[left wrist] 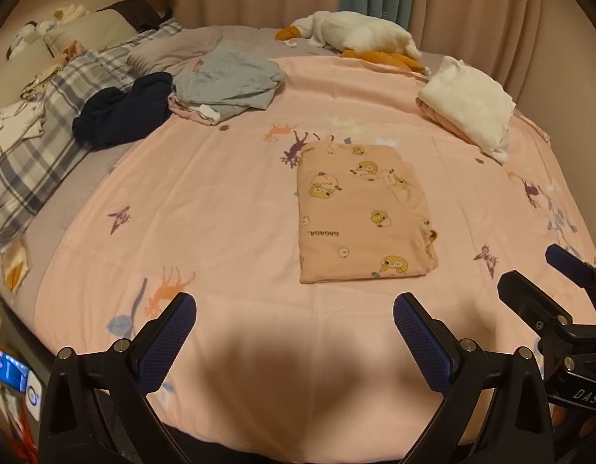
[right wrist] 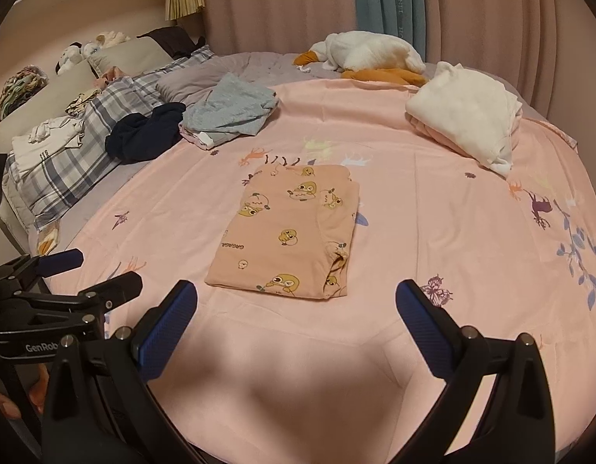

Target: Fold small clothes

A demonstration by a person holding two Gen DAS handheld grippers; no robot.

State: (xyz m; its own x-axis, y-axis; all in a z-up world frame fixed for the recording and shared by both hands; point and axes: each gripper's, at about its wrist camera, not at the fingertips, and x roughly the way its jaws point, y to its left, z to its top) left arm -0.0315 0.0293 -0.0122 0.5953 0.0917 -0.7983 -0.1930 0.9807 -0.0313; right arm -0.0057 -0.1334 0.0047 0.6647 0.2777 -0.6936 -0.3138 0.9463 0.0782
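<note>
A small peach garment with yellow cartoon ducks (left wrist: pixel 363 216) lies folded into a flat rectangle on the pink bedspread (left wrist: pixel 220 208); it also shows in the right wrist view (right wrist: pixel 290 232). My left gripper (left wrist: pixel 294 309) is open and empty, a little in front of the garment's near edge. My right gripper (right wrist: pixel 298 297) is open and empty, just in front of the same edge. The right gripper also shows at the right edge of the left wrist view (left wrist: pixel 545 274). The left gripper shows at the left edge of the right wrist view (right wrist: pixel 104 270).
A grey garment (left wrist: pixel 228 81) and a dark navy one (left wrist: pixel 120 112) lie loose at the back left. A folded white and pink stack (left wrist: pixel 468 108) sits at the back right. A plush goose (left wrist: pixel 356 34) lies by the curtains. Plaid pillows (left wrist: pixel 46 147) line the left.
</note>
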